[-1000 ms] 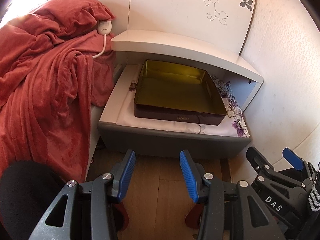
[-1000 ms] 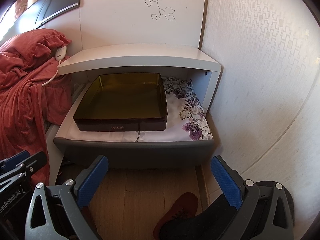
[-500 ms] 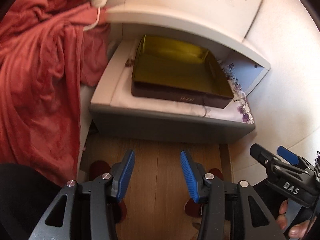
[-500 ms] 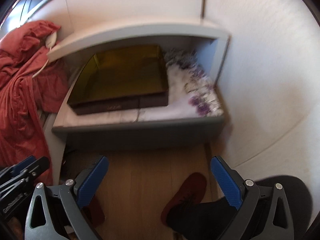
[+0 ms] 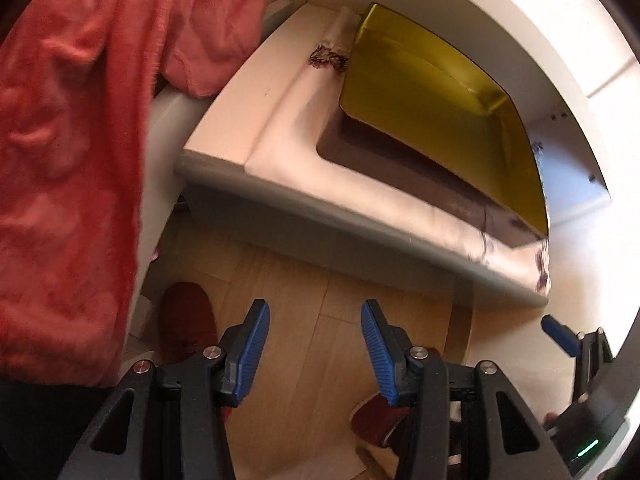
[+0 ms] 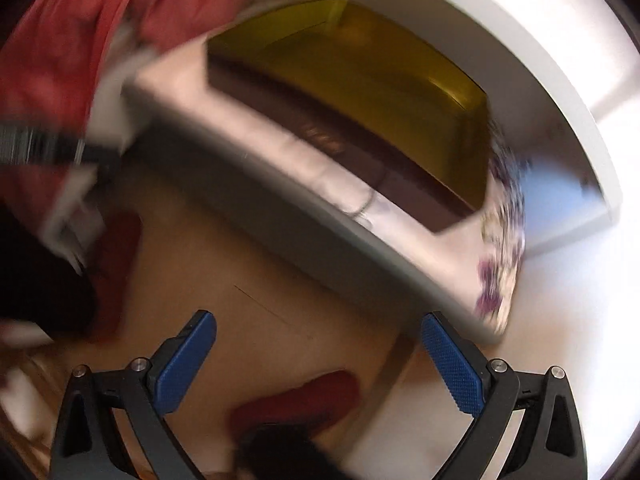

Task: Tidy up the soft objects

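Left wrist view: vs a sec ago the cam has tipped down and rolled; wall decal and upper headboard gone from view, nightstand (image 5: 280, 216) now runs diagonally, more wood floor (image 5: 312, 344) shows. Left gripper (image 5: 314, 354) spread partway, nothing btwn the blue pads. Red blanket (image 5: 68, 152) hangs down the left side, its edge just beside the nightstand corner. Gold-lined tray (image 5: 436, 108) sits on floral cloth (image 5: 288, 136) under the shelf. Red slippers (image 5: 184, 320) on floor below the pads. Right gripper's "DAS" label, readable before, no longer seen. Right wrist view: heavy blur, also tilted down. Right gripper (image 6: 318, 364) spread wide, empty, over open floor; red slipper (image 6: 304, 400) near the bottom; blanket (image 6: 60, 52) upper left; no legible writing
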Action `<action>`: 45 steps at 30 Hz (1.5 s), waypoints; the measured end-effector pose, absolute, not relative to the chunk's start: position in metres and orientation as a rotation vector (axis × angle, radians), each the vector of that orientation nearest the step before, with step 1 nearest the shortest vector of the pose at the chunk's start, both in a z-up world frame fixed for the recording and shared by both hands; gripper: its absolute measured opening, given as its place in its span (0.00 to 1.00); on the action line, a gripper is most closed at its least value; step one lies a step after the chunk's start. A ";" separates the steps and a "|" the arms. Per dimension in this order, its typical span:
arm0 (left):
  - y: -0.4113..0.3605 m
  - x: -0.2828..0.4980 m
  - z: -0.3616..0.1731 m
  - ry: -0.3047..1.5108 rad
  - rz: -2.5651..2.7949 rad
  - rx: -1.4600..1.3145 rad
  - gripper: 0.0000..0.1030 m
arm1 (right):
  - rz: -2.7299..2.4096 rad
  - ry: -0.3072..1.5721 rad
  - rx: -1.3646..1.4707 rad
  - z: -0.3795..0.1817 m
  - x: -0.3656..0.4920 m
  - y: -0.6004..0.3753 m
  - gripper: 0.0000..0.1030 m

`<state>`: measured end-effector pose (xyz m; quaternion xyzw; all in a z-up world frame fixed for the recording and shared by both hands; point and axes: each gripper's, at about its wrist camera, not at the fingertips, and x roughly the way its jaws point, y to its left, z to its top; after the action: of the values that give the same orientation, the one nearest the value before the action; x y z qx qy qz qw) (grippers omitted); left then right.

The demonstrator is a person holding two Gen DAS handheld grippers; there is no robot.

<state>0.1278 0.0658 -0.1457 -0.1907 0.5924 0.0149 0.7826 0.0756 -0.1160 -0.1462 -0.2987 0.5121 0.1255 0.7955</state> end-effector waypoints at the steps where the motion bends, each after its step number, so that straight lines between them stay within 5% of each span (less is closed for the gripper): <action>1: 0.067 0.134 -0.149 1.283 0.044 -0.423 0.47 | 0.270 1.091 -0.710 -0.153 0.078 -0.111 1.00; 7: 0.079 0.159 -0.173 1.294 0.096 -0.497 0.48 | 0.257 1.056 -0.988 -0.193 0.093 -0.102 1.00; 24: 0.095 0.164 -0.194 1.242 0.131 -0.623 0.48 | 0.266 1.074 -1.104 -0.232 0.106 -0.111 1.00; 45: 0.115 0.178 -0.214 1.259 0.167 -0.827 0.68 | 0.285 1.040 -1.299 -0.221 0.095 -0.107 1.00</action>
<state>0.1785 0.1155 -0.2135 -0.3751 0.5708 0.0759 0.7265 0.0949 -0.1067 -0.2210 -0.5752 0.4603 0.1263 0.6643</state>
